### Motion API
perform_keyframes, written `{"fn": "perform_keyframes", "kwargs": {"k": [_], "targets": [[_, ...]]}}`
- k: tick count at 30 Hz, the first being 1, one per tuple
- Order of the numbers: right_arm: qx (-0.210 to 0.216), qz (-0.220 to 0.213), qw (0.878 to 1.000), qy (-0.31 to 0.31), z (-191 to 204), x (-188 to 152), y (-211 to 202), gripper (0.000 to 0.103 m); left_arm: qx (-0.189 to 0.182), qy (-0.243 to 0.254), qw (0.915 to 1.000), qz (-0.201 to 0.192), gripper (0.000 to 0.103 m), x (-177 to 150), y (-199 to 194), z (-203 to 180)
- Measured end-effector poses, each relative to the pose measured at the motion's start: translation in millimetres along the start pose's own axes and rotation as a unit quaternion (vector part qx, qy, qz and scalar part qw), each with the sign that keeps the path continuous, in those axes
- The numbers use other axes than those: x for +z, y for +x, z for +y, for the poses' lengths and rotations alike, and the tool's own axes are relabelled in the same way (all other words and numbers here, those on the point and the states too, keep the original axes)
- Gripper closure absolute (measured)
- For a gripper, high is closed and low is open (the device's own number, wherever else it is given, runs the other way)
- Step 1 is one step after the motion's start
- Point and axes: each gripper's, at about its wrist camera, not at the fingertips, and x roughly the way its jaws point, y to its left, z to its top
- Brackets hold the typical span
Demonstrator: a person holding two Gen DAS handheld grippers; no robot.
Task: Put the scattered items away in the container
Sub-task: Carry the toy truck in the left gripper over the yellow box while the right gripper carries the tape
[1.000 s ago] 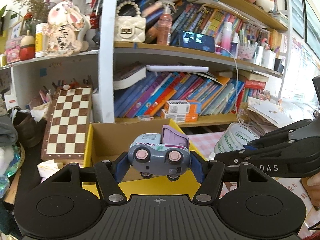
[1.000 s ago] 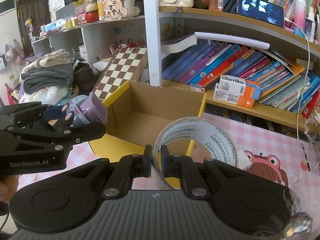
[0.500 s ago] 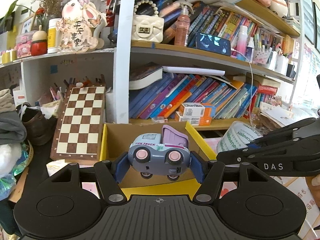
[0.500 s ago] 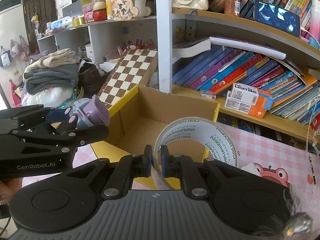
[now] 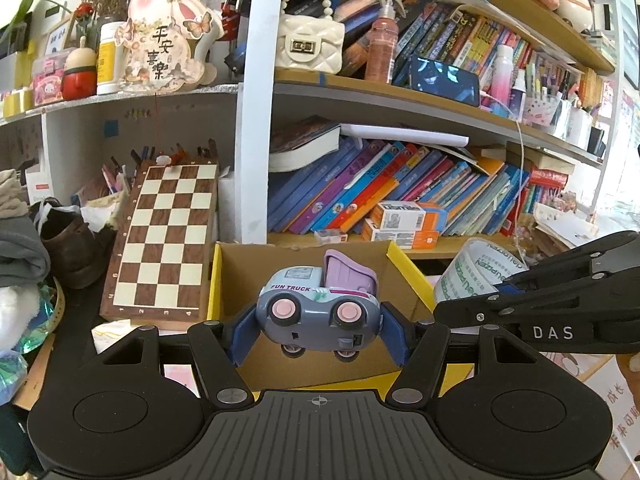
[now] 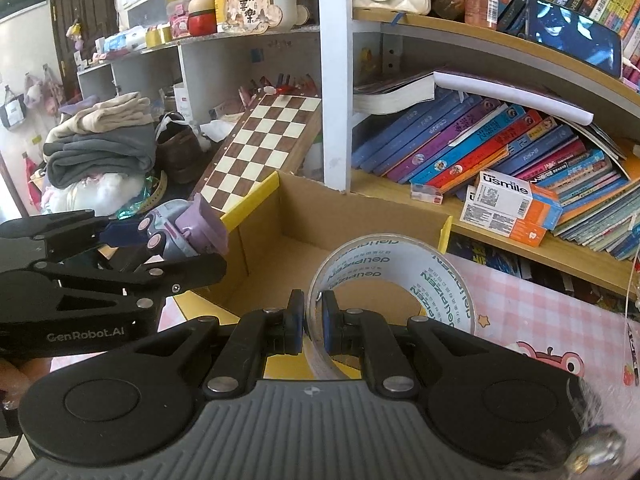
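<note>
My left gripper (image 5: 318, 334) is shut on a grey and purple toy truck (image 5: 318, 312), held in the air over the near edge of the cardboard box (image 5: 288, 258) with yellow flaps. In the right wrist view the same truck (image 6: 180, 228) hangs at the box's left side. My right gripper (image 6: 313, 326) is shut on the wall of a clear tape roll (image 6: 390, 276), held just before the open box (image 6: 320, 216). The tape roll (image 5: 476, 270) and the right gripper's side also show at the right of the left wrist view.
A chessboard (image 5: 164, 240) leans against the shelf left of the box. Bookshelves full of books (image 5: 384, 188) stand right behind it. Folded clothes (image 6: 100, 148) and a shoe (image 6: 176, 152) lie at the left. A pink checked tablecloth (image 6: 540, 312) covers the table at the right.
Both grippers have drifted toward the box with their loads; the shelf and chessboard have slid rightward in both views. The grips have not changed.
</note>
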Motion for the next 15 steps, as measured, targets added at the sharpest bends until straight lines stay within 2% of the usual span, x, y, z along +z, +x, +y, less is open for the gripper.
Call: {"fn": "perform_keyframes", "kwargs": {"k": [15], "targets": [[0.006, 0.013, 1.000, -0.013, -1.0, 10.1, 25.4, 0.094, 0.003, 0.000, 0.9999, 0.010, 0.039, 7.4, 24.8, 11.0]]}}
